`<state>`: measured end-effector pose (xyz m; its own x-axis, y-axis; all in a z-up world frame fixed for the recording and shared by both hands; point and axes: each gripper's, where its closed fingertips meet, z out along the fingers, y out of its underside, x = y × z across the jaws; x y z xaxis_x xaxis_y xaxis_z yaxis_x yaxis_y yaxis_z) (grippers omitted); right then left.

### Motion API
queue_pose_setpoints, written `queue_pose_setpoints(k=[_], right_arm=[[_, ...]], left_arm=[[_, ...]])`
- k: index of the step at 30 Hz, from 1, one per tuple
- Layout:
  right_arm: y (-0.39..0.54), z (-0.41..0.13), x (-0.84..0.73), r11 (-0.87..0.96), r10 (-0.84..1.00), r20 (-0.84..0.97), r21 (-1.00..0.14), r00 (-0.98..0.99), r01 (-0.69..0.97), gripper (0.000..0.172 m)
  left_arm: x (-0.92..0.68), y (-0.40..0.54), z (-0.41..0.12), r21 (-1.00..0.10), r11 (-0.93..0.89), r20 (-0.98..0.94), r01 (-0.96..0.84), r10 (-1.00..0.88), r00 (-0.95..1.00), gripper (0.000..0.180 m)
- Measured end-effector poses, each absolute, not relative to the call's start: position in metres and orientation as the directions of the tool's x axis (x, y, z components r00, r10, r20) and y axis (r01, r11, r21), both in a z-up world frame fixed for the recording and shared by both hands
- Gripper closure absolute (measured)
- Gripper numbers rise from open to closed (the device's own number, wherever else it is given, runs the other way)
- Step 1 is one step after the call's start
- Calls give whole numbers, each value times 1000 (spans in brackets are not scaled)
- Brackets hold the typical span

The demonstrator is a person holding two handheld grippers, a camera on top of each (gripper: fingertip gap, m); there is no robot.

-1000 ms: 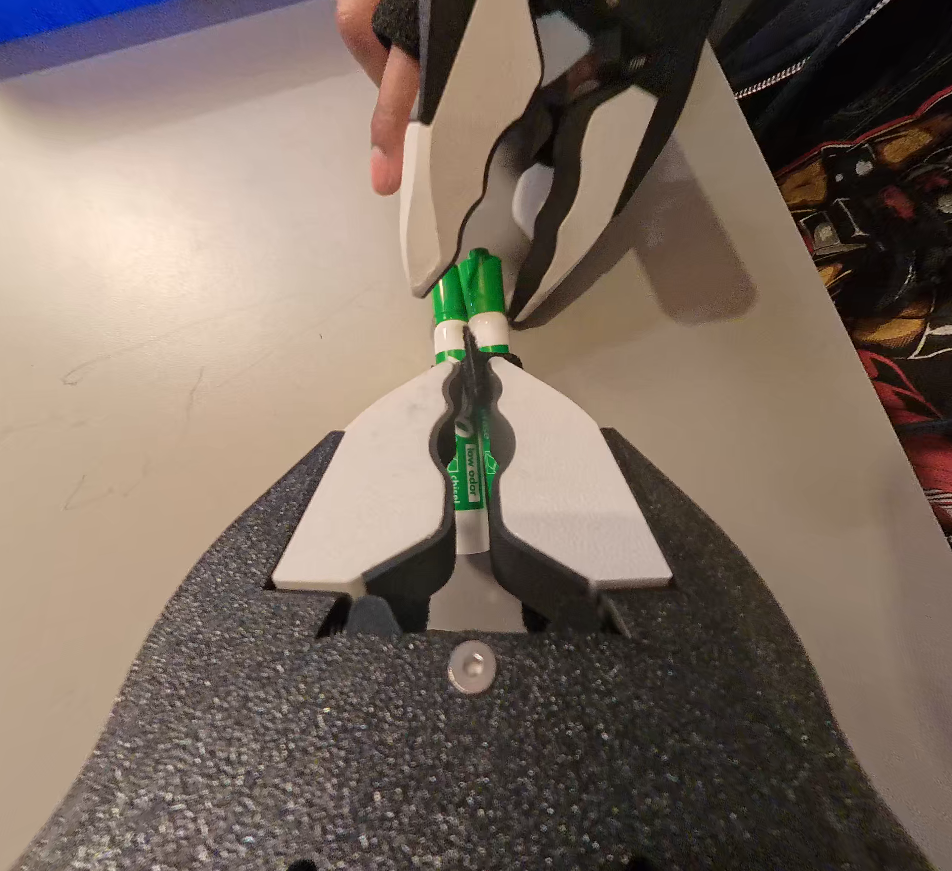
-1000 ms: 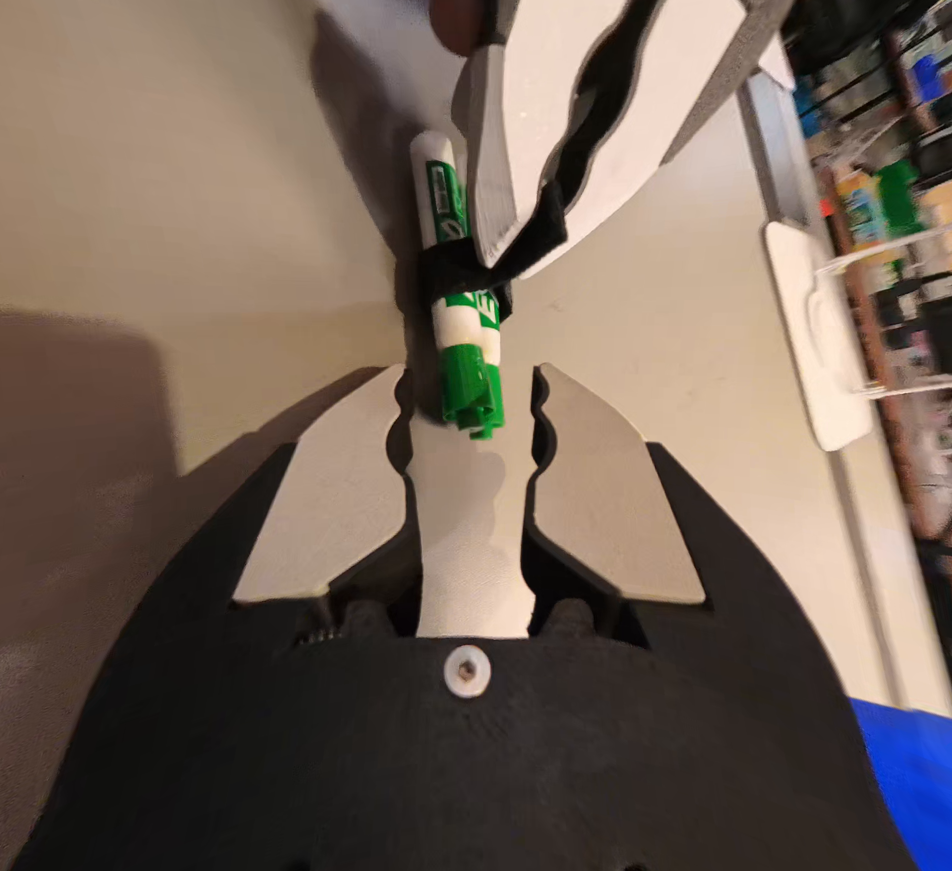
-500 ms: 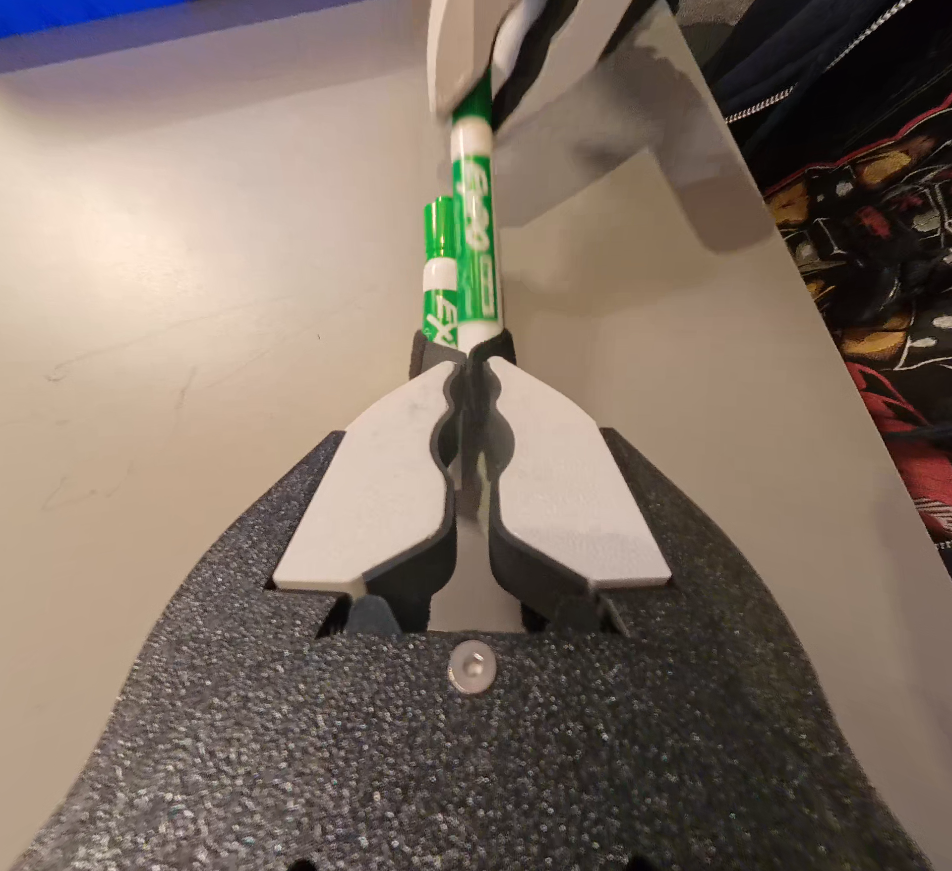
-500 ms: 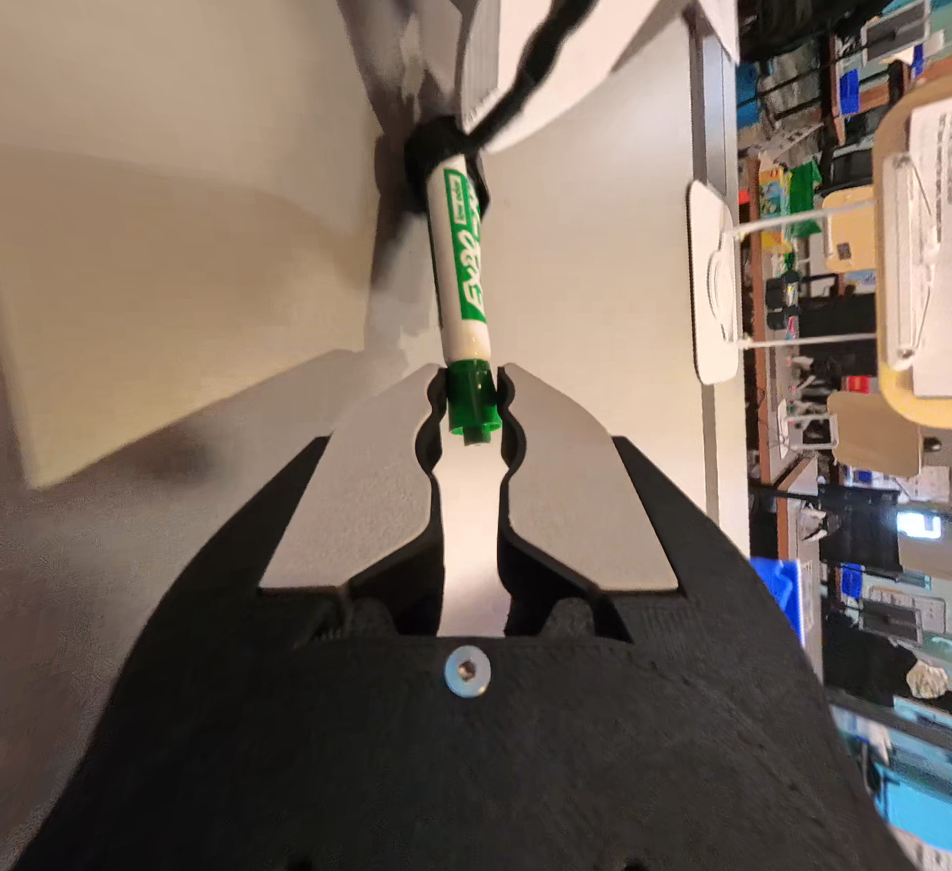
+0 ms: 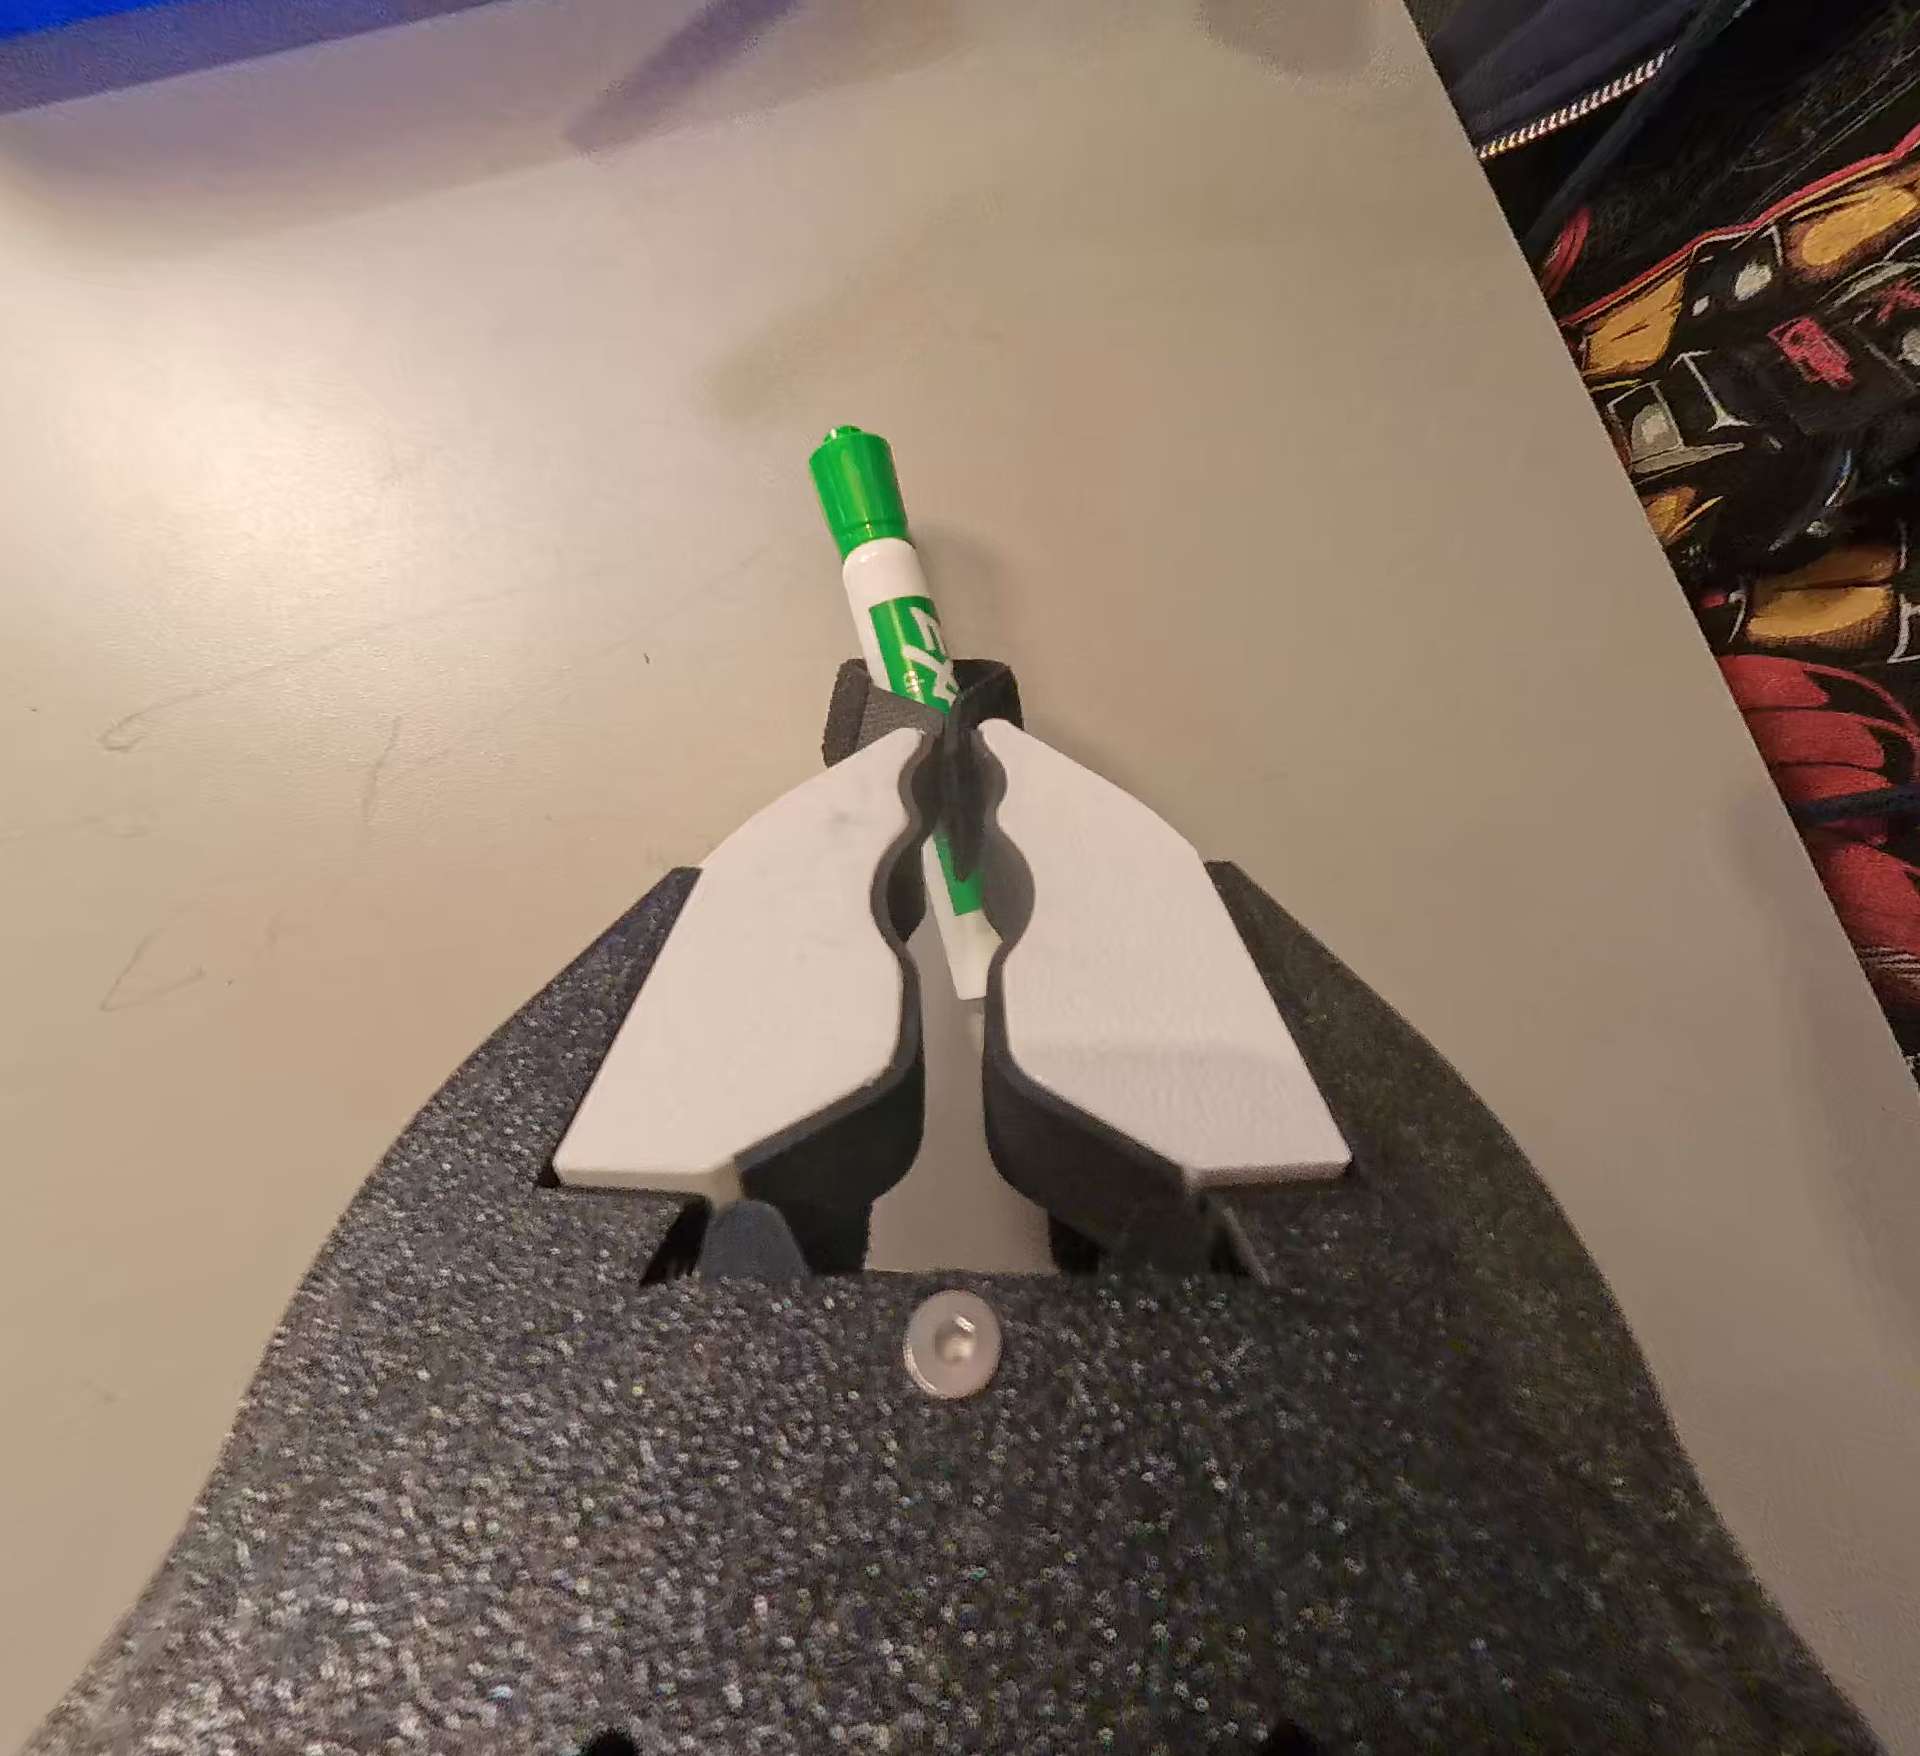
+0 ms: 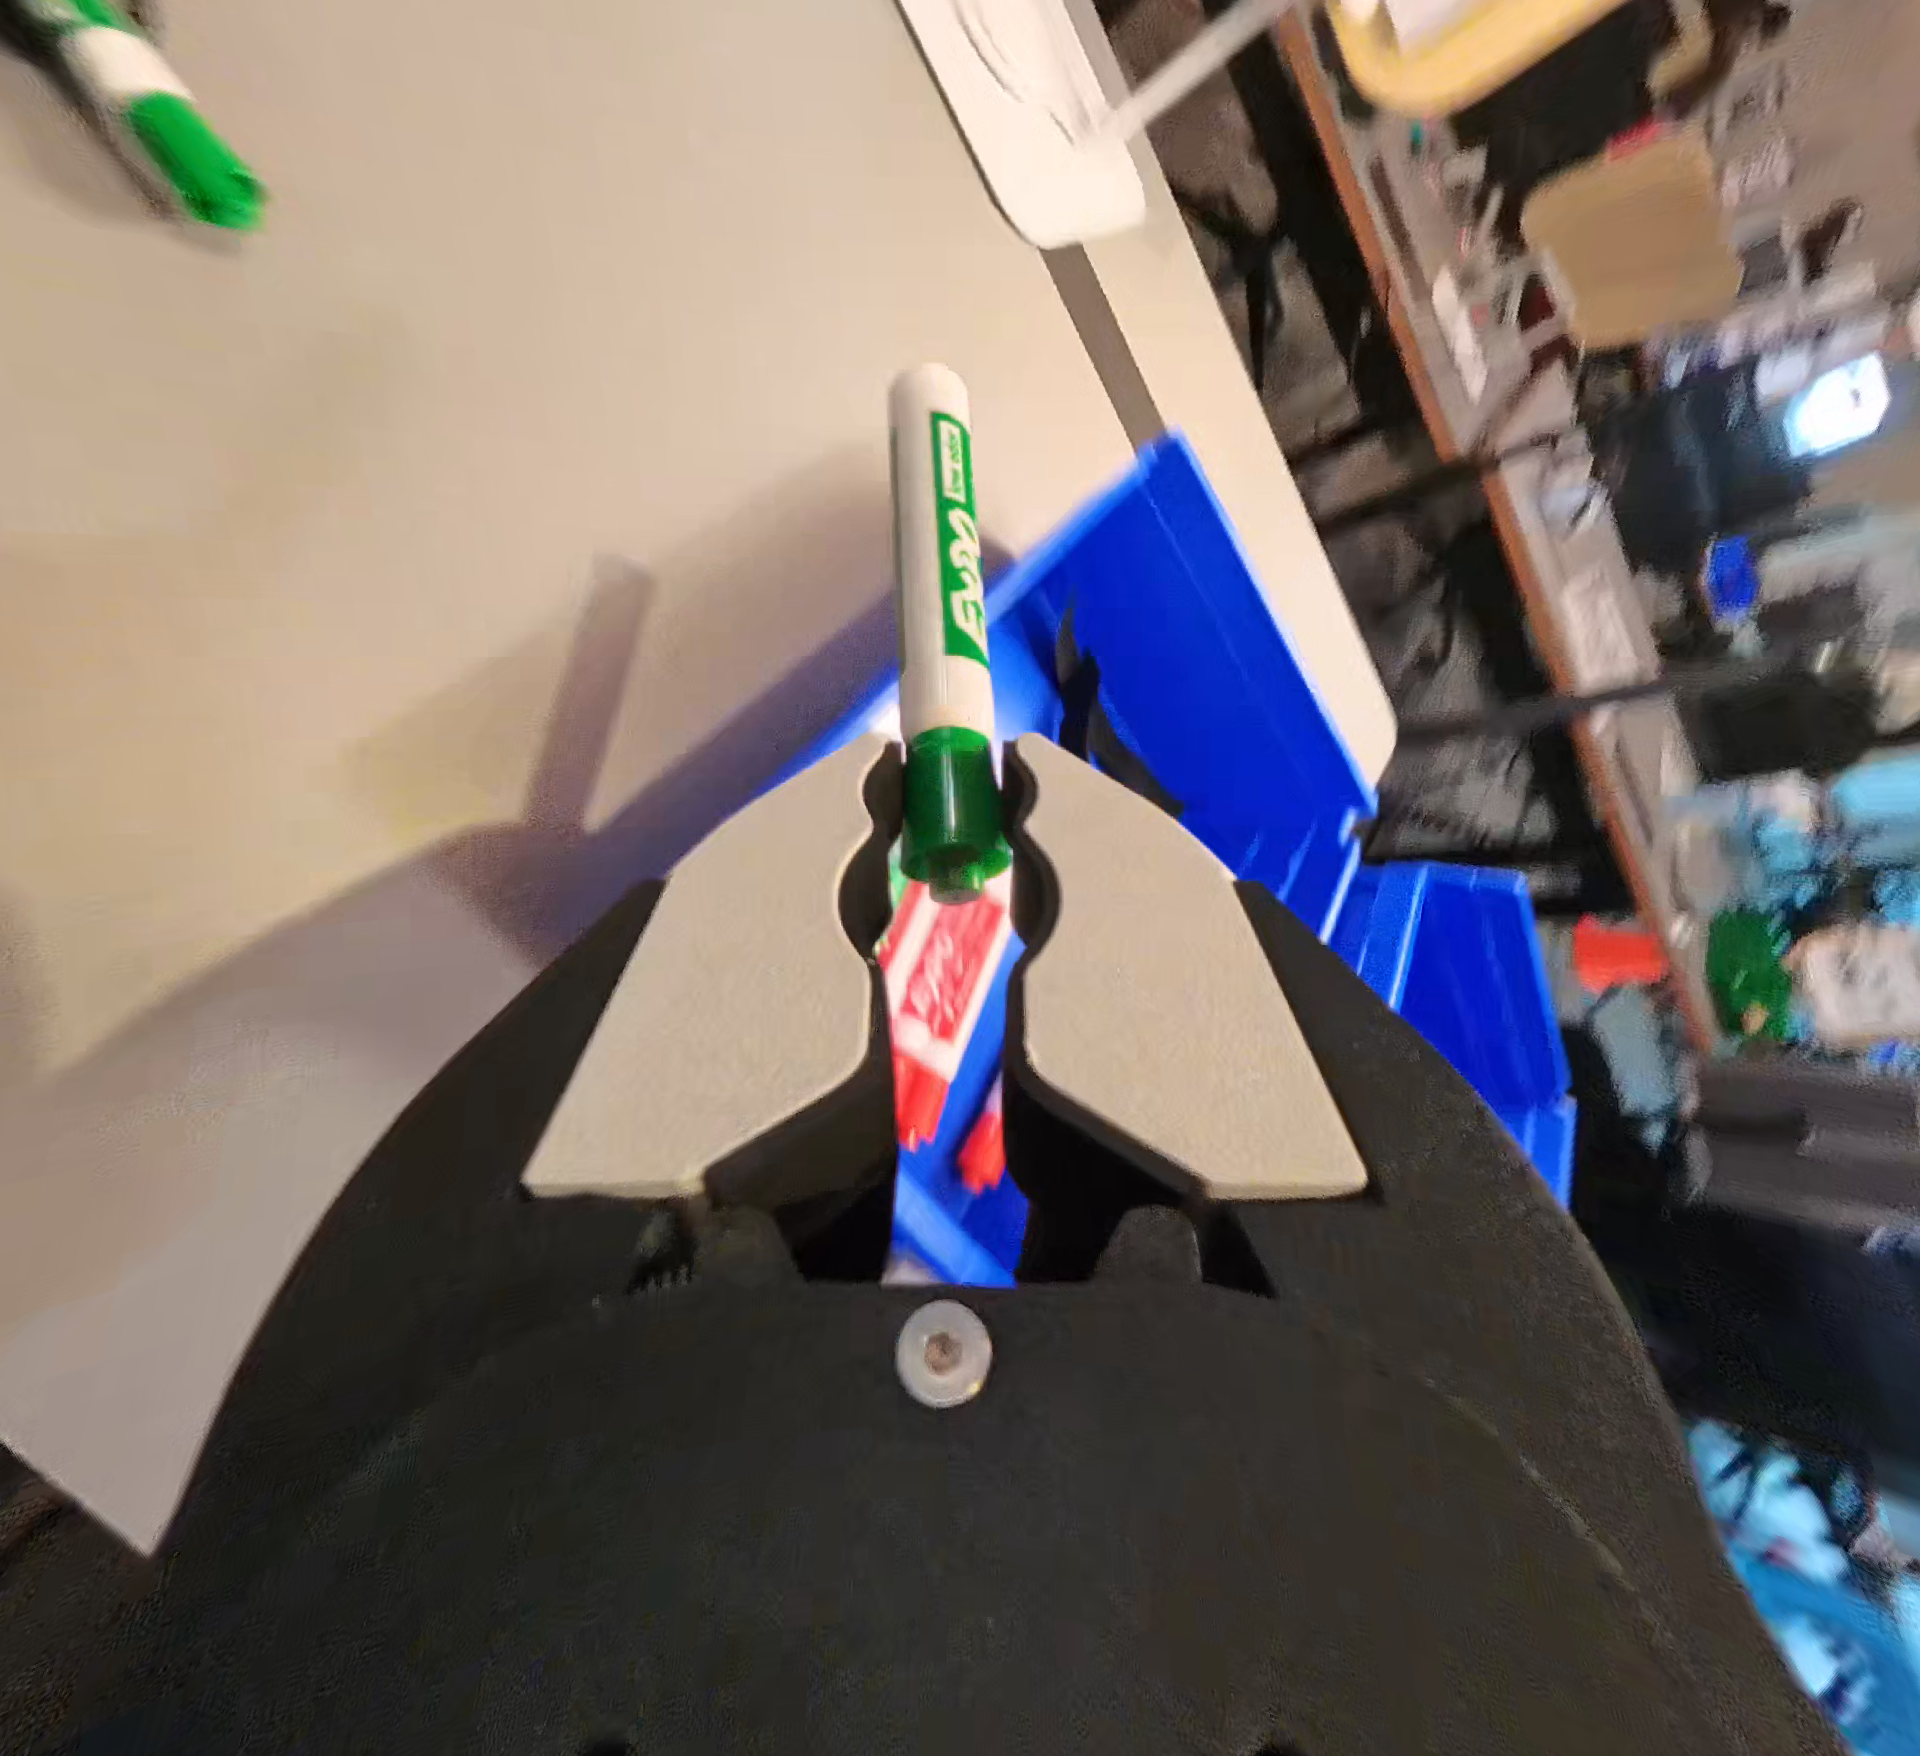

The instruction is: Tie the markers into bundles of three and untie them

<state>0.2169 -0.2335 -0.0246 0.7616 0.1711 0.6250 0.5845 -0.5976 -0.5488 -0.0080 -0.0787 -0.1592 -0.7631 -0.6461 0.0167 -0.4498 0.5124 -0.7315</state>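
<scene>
While the left gripper (image 5: 951, 750) pinches a black fabric strap (image 5: 883, 704) between closed fingertips, one green-capped white marker (image 5: 883, 563) sits in the strap's loop, slanting above the beige tabletop (image 5: 416, 459). Over an open blue plastic bin (image 6: 1195, 626) holding red-labelled markers (image 6: 940, 979), the right gripper (image 6: 951, 771) clamps a second green-and-white marker (image 6: 935, 584) by its dark green end, barrel pointing away. That strapped marker (image 6: 156, 106) appears blurred at far left.
</scene>
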Motion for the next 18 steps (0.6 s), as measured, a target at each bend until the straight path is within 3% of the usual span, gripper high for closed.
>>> queue_pose_setpoints(k=[1,5,15,18], right_arm=[[-241,-26,236,-634,125,586,-574,801,519,153],[-257,-63,305,-742,-45,428,-620,903,257,154],[-288,-153,361,-956,-72,348,-291,935,34,156],[-293,-157,358,-968,-58,335,-249,940,29,138]], left_arm=[[-8,-79,-159,-731,514,15,-449,-646,-763,175],[-8,-79,-159,-729,518,11,-447,-644,-765,175],[-7,-76,-163,-731,505,26,-459,-651,-758,175],[-7,-77,-164,-732,505,29,-458,-649,-761,175]])
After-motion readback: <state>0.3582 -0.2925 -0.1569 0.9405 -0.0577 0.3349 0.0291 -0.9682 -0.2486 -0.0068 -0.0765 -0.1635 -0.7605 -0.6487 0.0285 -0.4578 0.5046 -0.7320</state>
